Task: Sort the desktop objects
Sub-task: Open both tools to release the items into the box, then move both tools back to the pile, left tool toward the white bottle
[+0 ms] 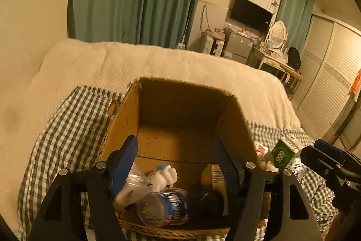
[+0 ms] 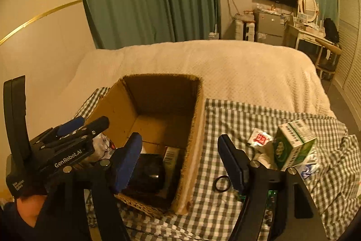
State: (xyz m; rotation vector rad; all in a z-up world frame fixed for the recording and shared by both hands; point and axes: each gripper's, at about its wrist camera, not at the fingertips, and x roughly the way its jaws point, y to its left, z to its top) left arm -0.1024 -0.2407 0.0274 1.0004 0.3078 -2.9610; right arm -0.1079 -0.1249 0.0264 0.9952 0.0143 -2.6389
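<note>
My left camera looks steeply down, close over the open cardboard box (image 1: 180, 119), facing across the bed (image 1: 135, 64) toward the curtains. My right camera sits slightly farther right, tilted alike; both share the box, bed and green carton (image 2: 293, 146).

Both grippers are black angular frames with round silver screw heads at the finger pivots and ribbed blue pads (image 1: 123, 169) lining the fingers. The left gripper (image 2: 86, 123) carries white lettering reading "GenRobot.AI" on its side.

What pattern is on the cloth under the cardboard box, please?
A dark-and-white gingham check on the cloth, clearest in the right wrist view.
</note>
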